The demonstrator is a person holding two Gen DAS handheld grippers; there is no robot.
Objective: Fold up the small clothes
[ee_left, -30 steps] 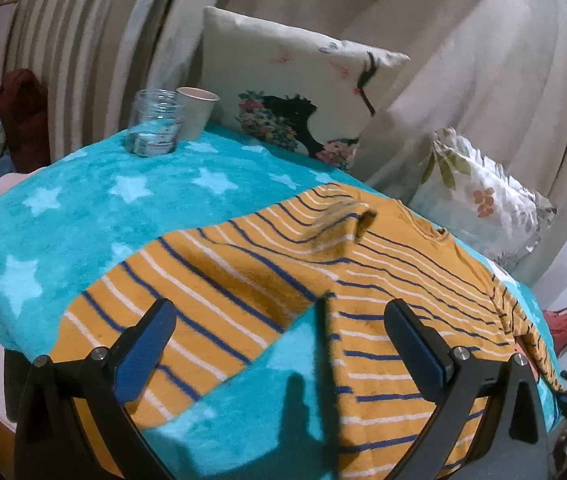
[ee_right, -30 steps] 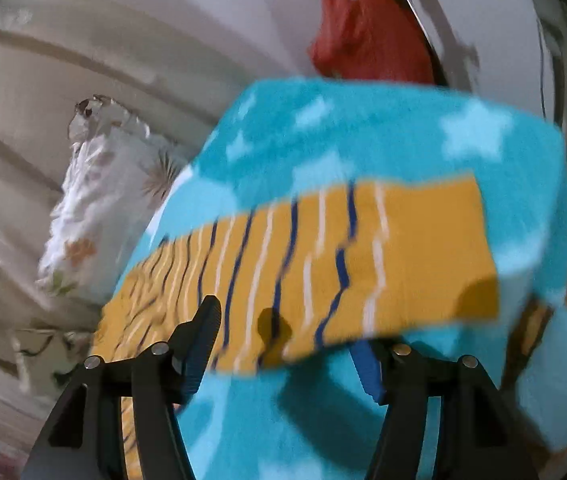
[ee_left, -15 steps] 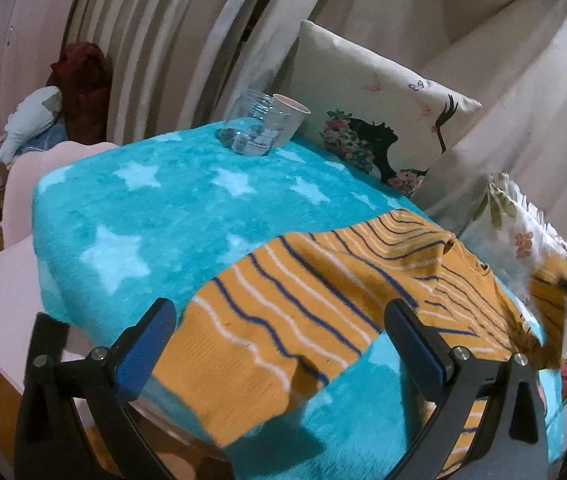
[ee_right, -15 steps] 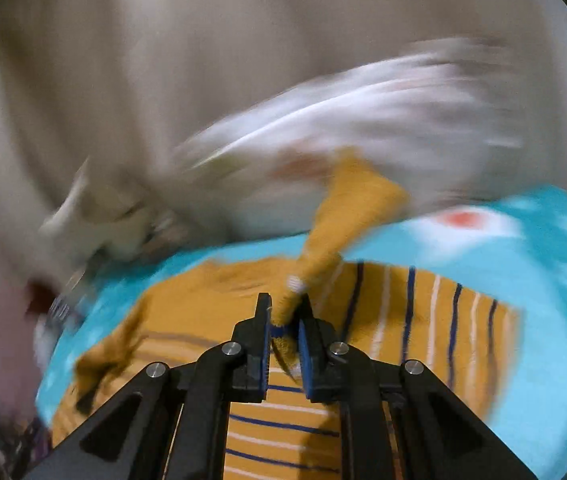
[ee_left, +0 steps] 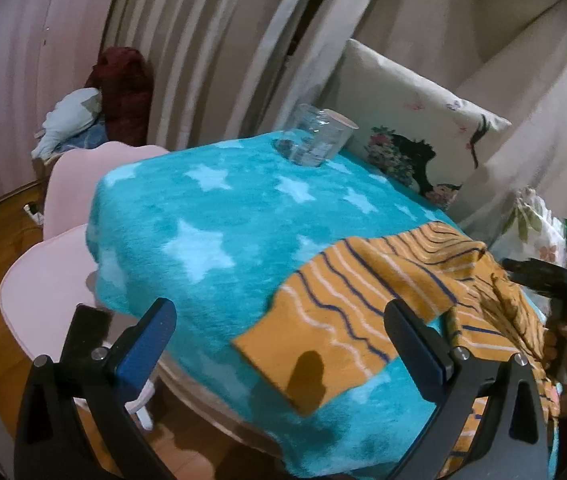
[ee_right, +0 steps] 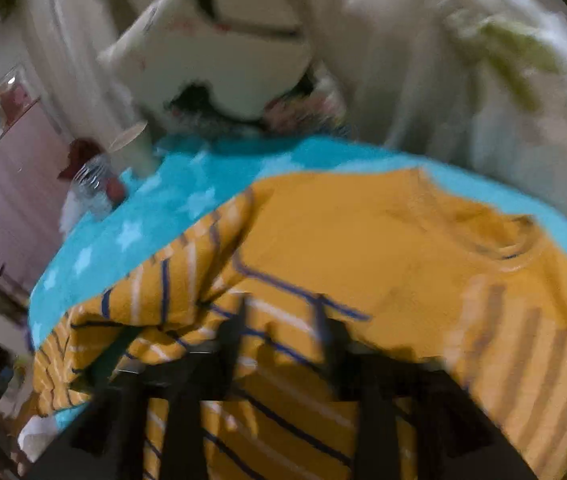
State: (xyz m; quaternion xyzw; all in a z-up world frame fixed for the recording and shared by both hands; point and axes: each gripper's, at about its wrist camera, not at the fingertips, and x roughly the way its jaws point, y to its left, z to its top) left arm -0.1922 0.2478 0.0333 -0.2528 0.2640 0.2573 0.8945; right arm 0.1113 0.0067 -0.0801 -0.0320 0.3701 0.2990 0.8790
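Striped shirt (ee_right: 363, 240) below right tongs (ee_right: 283, 320), just opened, empty; left tongs (ee_left: 283, 328) apart.

right claw (ee_right: 283, 320) blurred, sweater (ee_right: 363, 248) smeared, cropped

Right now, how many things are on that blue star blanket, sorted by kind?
Striped orange top: 1
Clear glass jar: 1
Paper cup: 1
Total: 3
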